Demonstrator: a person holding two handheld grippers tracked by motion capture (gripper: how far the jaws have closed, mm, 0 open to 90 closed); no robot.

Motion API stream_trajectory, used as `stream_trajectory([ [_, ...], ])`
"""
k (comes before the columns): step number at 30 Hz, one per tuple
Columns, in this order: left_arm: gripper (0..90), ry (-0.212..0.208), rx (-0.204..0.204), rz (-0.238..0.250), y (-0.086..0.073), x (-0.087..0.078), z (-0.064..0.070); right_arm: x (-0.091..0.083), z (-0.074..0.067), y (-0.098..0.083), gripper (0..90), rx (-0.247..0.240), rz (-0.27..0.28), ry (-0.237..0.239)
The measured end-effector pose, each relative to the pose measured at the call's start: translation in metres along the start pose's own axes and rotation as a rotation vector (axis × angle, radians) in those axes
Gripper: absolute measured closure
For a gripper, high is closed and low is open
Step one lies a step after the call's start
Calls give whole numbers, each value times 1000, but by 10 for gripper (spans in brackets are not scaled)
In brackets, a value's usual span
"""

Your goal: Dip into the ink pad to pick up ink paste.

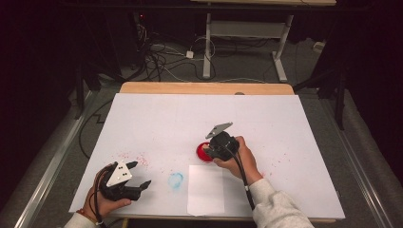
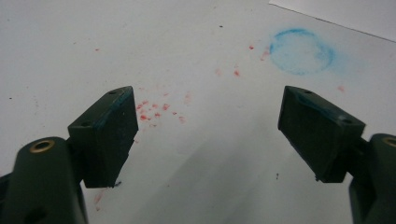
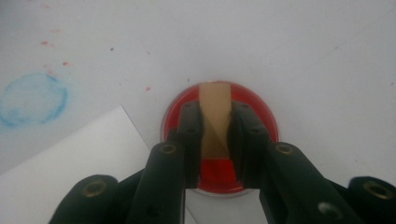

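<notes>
- The right hand-held gripper point(image 3: 215, 140) has its jaws clamped tight on a small wooden stamp point(image 3: 215, 116), tan block upright between the pads.
- That stamp sits directly over the red ink pad point(image 1: 205, 152), a round dish near the middle of the worktop point(image 1: 285, 123), just off the far right corner of the white paper sheet point(image 1: 206, 190); looks like it's loading ink.
- Whether the stamp face touches the ink, I can't tell.
- The left hand-held gripper point(image 2: 205, 135) waits at the near left corner, jaws spread wide, holding nothing, clear of the action.
- A blue ring print point(image 2: 301, 51) and red specks point(image 2: 154, 109) mark the sheet covering the worktop.
</notes>
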State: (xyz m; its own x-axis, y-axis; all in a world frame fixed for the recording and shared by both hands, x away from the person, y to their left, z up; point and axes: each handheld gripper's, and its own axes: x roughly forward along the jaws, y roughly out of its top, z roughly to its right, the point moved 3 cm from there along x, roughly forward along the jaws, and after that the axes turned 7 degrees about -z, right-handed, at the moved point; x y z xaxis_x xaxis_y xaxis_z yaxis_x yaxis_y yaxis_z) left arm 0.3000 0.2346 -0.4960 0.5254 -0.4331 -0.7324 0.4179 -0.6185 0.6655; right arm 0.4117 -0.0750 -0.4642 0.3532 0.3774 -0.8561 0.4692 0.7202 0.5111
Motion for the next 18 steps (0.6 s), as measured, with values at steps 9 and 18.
stream_trajectory([
  [9,193,-2,4,-6,0,1,0,9,4,-7,759,16,-21,15],
  [18,193,-5,9,-3,0,0,2,11,2,-10,761,2,-6,5],
])
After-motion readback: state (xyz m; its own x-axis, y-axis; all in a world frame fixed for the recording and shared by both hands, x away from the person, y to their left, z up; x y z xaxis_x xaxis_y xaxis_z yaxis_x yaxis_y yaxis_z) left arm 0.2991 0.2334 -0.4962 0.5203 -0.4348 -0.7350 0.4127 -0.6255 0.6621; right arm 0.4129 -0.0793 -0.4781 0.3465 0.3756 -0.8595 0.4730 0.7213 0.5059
